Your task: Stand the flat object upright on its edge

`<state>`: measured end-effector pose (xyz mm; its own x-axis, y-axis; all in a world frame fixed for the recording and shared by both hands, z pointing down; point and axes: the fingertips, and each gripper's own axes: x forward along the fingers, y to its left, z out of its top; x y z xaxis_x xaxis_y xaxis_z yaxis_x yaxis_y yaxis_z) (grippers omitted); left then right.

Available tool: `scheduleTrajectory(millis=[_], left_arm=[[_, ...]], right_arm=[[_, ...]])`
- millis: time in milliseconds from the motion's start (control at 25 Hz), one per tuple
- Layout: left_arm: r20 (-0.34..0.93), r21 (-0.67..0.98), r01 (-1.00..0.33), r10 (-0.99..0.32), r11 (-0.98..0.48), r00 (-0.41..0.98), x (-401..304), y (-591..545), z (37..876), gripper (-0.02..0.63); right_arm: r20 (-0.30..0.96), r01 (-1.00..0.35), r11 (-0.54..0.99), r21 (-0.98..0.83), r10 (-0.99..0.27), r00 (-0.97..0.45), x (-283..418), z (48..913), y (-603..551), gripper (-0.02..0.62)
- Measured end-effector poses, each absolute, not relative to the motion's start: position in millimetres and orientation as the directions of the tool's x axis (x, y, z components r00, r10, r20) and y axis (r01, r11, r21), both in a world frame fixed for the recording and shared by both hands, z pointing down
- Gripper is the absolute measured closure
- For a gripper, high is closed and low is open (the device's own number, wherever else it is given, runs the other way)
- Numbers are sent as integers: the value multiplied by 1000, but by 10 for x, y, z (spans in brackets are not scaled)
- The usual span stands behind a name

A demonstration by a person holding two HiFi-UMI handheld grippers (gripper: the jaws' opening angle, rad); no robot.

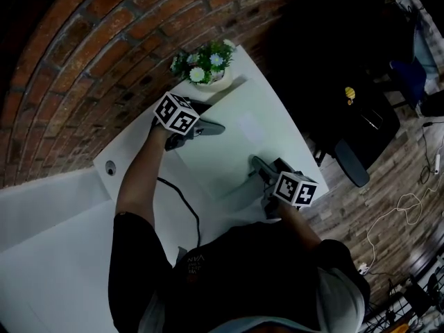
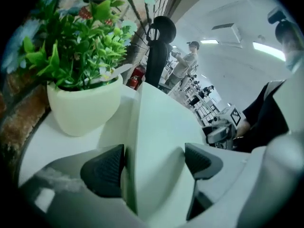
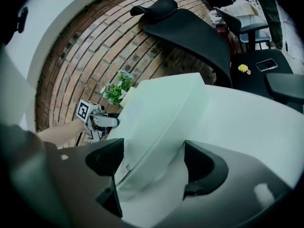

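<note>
The flat object is a thin pale white panel (image 1: 229, 141) on the white table (image 1: 62, 248), reaching from one gripper to the other. In the left gripper view the panel (image 2: 161, 122) rises on its edge between the wide jaws of my left gripper (image 2: 154, 163), its thin edge against the left pad (image 2: 102, 170). The right pad stands apart from it. My right gripper (image 3: 152, 163) is open wide around the panel's (image 3: 161, 108) near corner, which slants upward, and neither pad presses on it. In the head view the left gripper (image 1: 215, 127) and the right gripper (image 1: 255, 164) face each other.
A potted plant (image 1: 207, 66) stands at the table's far corner, close behind the left gripper, by the brick wall (image 1: 83, 40). A black cable (image 1: 184, 200) runs over the table near me. Black chairs (image 1: 361, 116) stand off the right edge. A person (image 2: 185, 61) stands far off.
</note>
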<state>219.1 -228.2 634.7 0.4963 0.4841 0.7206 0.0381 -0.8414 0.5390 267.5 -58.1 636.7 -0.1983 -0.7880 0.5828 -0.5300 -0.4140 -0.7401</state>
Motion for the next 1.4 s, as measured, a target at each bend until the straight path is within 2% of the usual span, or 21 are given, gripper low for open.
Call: scheduleTrajectory(millis=[480, 800, 1400], left_arm=[[735, 529, 27, 474, -848, 485, 2154, -2264, 6317, 202], [735, 490, 23, 428, -871, 526, 2065, -2257, 6135, 204], [713, 420, -78, 275, -904, 645, 1632, -2247, 5740, 212]], right_arm=[[601, -524, -439, -729, -777, -185, 2684, 6370, -617, 210], [582, -550, -407, -729, -791, -186, 2687, 6257, -628, 239], [553, -722, -253, -644, -806, -211, 2599, 5867, -791, 245]])
